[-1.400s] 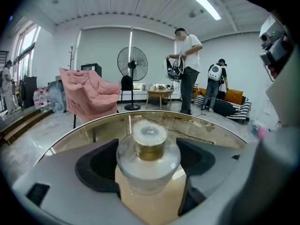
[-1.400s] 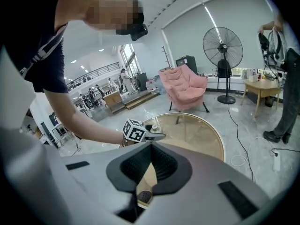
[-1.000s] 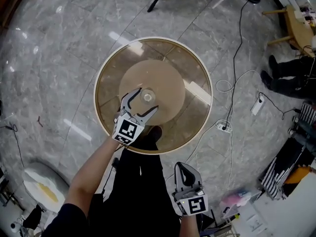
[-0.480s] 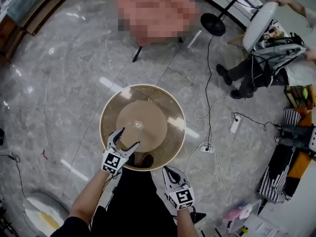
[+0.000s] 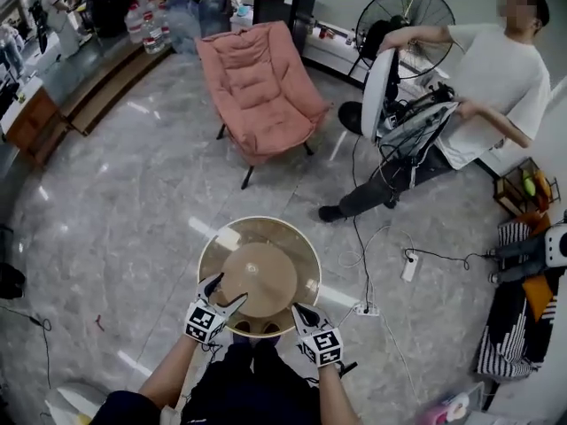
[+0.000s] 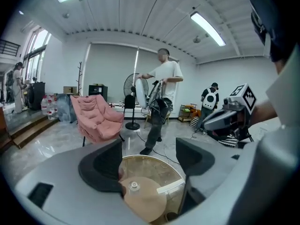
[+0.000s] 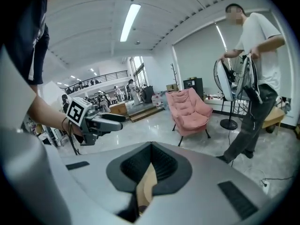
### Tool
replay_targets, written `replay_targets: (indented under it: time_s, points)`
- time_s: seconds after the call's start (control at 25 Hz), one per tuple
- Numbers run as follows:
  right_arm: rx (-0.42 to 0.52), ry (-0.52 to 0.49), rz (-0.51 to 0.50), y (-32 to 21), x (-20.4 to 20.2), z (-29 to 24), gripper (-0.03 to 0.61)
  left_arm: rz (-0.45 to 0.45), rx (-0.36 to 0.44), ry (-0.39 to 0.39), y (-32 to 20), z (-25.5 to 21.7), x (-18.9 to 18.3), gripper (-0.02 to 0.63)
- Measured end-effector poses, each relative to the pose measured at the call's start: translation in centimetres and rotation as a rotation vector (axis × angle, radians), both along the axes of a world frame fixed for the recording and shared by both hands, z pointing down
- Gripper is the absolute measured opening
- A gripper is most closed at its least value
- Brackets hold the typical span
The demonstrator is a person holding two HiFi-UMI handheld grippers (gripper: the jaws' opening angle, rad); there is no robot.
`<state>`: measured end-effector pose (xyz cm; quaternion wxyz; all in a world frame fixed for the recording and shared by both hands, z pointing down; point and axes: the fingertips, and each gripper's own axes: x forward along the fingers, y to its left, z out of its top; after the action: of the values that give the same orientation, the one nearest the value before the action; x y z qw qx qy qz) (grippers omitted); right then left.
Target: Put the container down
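Glass table (image 5: 295, 237), round, with a tan base disc showing through its top, stands on open marble floor. A small clear container (image 6: 134, 187) sits on the top over that disc. It looks upright, cap up, long axis vertical; the head view shows it too small to make out.

The left gripper (image 5: 227, 290) hangs over the near left part of the tabletop with its jaws spread wide and nothing held between them. In the left gripper view the container shows just beside the tip of the left-hand jaw; I cannot tell if they touch. The right gripper (image 5: 299, 311) sits at the near right rim, jaws drawn together and empty, with only a thin slit between them through which a sliver of tan shows.

Room around the table is free on the far and left sides. A pink chair (image 5: 261, 82) stands well beyond the far edge. To the right, cables and a power strip (image 5: 409, 266) lie on the floor near the table, and further off a person (image 5: 496, 78) in a white shirt handles a fan (image 5: 403, 16).
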<state>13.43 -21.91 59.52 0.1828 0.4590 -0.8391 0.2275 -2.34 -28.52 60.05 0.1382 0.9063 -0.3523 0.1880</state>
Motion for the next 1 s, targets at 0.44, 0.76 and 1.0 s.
replay_targets:
  time_s: [0.44,0.76,1.0]
  points:
    - [0.132,0.036,-0.050,0.7,1.0,-8.0,0.026,-0.016,0.082,0.008,3.7,-9.3,-2.1,0.357]
    - [0.126,0.090,-0.071,1.7,1.1,-7.1,0.026,0.015,0.052,-0.004,6.0,-7.7,-1.9,0.357]
    - [0.129,0.080,-0.067,2.2,0.8,-7.3,0.026,0.041,0.097,-0.035,7.3,-8.3,-1.4,0.279]
